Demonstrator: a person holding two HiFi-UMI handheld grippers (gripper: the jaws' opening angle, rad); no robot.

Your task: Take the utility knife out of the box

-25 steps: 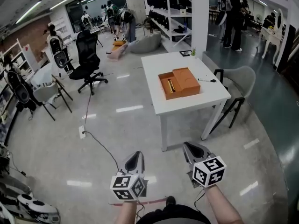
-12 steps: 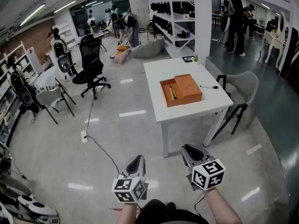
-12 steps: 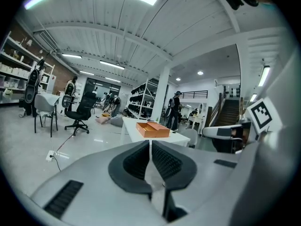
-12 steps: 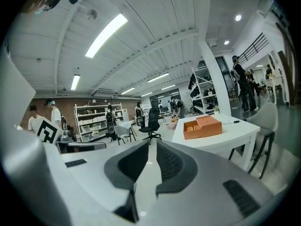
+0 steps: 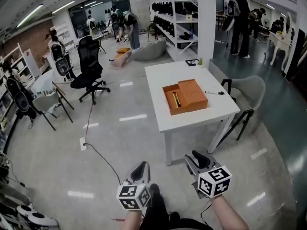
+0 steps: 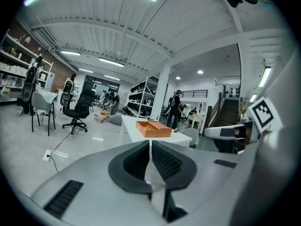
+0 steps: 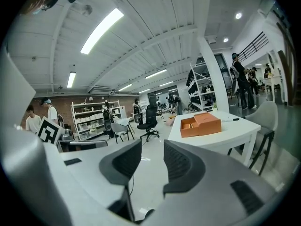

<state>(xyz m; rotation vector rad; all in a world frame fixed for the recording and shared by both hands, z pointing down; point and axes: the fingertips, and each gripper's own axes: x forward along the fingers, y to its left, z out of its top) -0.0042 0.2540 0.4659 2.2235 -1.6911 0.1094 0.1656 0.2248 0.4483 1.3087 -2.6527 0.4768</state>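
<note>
Down at six o'clock of the head view, I am holding both grippers low over the floor [image 5: 115, 143], well apart from the table [image 5: 211, 113].
I am carrying the left gripper [image 5: 140, 166] with its jaws clenched together on nothing, only a sliver showing between them. The right gripper [image 5: 198, 157] is pointing the same way, at three o'clock of the left. Its jaws have just been opening and are standing released, with bare floor between them. Up toward twelve o'clock the orange box [image 5: 192, 92] is lying open on the white table. The utility knife [image 5: 175, 99] is lying inside its nine o'clock half, a thin yellowish strip. A pen [image 5: 213, 93] is resting on the table at three o'clock of the box, and a grey chair [image 5: 250, 86] is standing just beyond that edge.
</note>
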